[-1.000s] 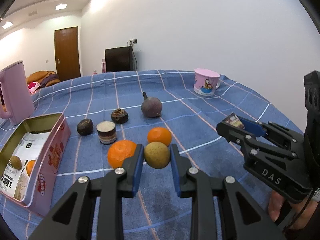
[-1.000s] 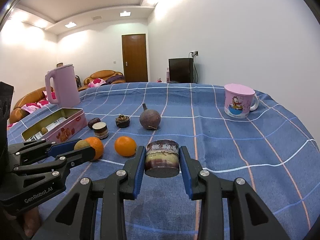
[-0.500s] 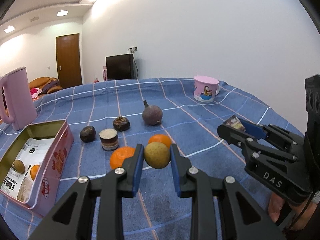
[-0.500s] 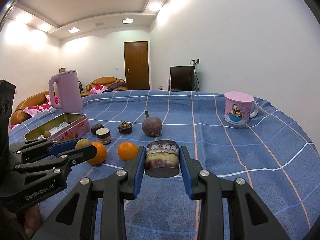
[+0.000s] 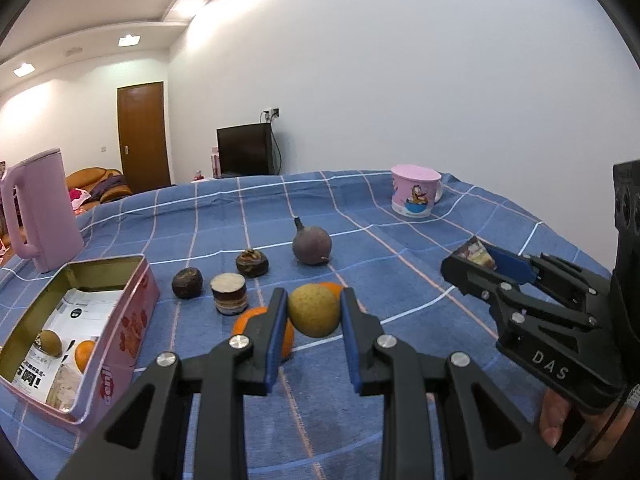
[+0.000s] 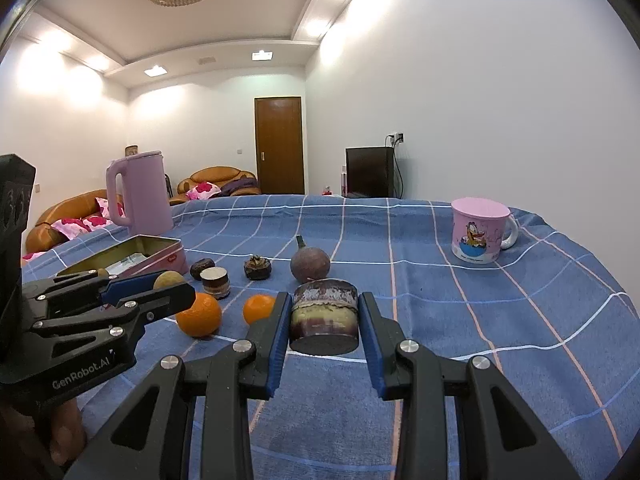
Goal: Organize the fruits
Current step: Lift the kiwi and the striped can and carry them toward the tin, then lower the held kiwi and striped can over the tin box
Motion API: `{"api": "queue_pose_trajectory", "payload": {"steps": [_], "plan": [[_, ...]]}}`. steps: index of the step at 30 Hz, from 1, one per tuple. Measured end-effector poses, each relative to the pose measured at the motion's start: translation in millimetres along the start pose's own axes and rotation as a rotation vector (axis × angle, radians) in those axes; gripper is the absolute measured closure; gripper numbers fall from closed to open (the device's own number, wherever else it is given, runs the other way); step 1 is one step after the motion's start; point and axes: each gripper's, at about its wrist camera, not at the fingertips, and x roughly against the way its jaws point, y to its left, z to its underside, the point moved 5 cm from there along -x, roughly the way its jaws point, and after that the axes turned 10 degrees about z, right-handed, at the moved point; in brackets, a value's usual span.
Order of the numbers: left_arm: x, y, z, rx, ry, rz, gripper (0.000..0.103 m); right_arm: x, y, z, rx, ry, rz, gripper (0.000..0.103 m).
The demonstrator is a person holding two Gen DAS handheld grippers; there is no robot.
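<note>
Blue checked cloth [image 5: 400, 280]; left hand-held gripper [image 5: 313, 316] pinches perhaps a pear [image 5: 314, 310], right hand-held gripper [image 6: 324, 316] a purple chunk [image 6: 324, 316].

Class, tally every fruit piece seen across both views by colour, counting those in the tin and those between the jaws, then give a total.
Orange fruits: 3
Yellow-brown fruits: 2
Dark whole fruits: 3
Dark cut pieces: 2
Total: 10
</note>
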Motion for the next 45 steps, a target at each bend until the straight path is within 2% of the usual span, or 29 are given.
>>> {"api": "queue_pose_trajectory", "payload": {"steps": [5,10,21,33,45], "plan": [[7,9,-4,0.01,-0.008,-0.023,0.075,-3,6,0,0.039,0.019,0.017,0.067],[13,26,-7,0.034,-0.012,-0.051,0.075,-8,14,-7,0.012,0.049,-0.025,0.067],[31,64,-15,0.084,-0.047,-0.126,0.075,-11,60,-34,0.075,0.015,-0.1,0.067],[43,99,-14,0.132,-0.041,-0.194,0.075,-20,96,-59,0.116,-0.003,-0.166,0.067],[53,131,-9,0.167,-0.028,-0.261,0.075,-32,135,-69,0.163,-0.003,-0.232,0.067]]}}
